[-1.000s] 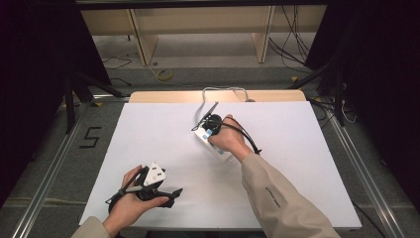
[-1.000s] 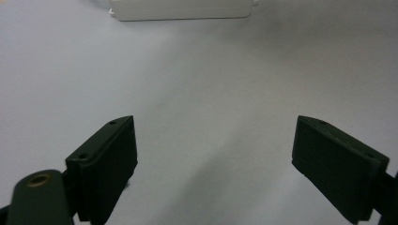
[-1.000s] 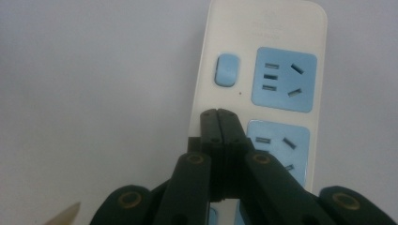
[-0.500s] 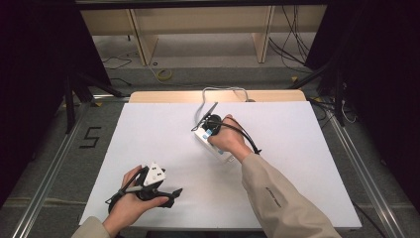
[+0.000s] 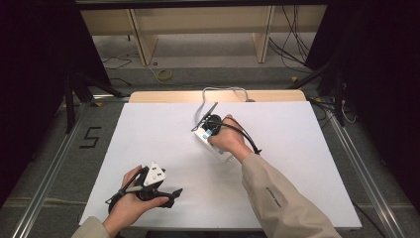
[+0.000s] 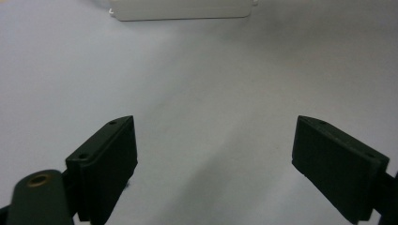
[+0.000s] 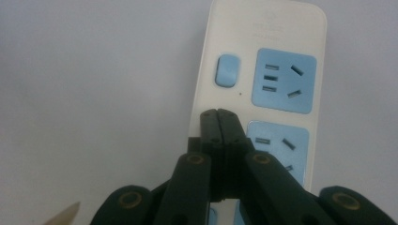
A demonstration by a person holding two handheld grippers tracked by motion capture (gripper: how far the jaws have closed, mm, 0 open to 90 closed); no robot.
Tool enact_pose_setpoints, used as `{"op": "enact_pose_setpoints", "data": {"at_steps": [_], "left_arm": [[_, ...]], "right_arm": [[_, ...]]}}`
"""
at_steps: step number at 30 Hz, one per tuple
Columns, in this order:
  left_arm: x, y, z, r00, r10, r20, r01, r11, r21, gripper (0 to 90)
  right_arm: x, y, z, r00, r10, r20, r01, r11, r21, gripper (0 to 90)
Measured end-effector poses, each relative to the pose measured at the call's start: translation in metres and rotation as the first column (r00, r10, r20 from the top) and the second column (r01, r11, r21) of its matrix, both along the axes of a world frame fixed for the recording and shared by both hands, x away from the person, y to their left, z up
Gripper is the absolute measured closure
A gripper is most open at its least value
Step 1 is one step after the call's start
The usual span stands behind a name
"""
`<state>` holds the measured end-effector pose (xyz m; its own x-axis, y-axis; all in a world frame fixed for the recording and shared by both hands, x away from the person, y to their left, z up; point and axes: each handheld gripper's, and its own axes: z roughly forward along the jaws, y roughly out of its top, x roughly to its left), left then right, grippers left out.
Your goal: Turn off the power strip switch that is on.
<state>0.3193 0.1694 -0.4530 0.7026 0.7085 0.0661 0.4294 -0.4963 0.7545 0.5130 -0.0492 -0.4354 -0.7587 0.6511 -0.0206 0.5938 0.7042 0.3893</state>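
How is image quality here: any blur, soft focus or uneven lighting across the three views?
High view: the white table is evenly lit, surroundings fall to near black. Left gripper view: soft focus throughout, the power strip at the top edge hazy, the open left gripper dark with little detail. Right gripper view: the power strip's sockets read clearly, the shut right gripper slightly soft; no glare.

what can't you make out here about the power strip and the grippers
- Power strip, right gripper view: near end hidden behind the shut right gripper.
- High view: strip's sockets covered by the right hand.
- Left gripper view: strip cut off by the top edge, beyond the open left gripper.
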Motion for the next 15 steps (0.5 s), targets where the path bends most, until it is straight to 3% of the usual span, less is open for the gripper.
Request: {"op": "enact_pose_setpoints", "data": {"at_steps": [10,15], "left_arm": [[0.0000,0.0000,-0.0001,1.0000,-0.001,-0.003,0.001,1.0000,0.002,13.9],[0.0000,0.0004,-0.0002,1.0000,0.000,-0.003,0.000,1.0000,0.002,13.9]], "right_arm": [[-0.0010,-0.0010,0.0033,1.0000,0.007,0.003,-0.007,0.9999,0.008,90.0],[-0.0034,-0.0032,0.0037,0.9983,0.022,0.053,-0.023,0.9994,0.025,90.0]]}}
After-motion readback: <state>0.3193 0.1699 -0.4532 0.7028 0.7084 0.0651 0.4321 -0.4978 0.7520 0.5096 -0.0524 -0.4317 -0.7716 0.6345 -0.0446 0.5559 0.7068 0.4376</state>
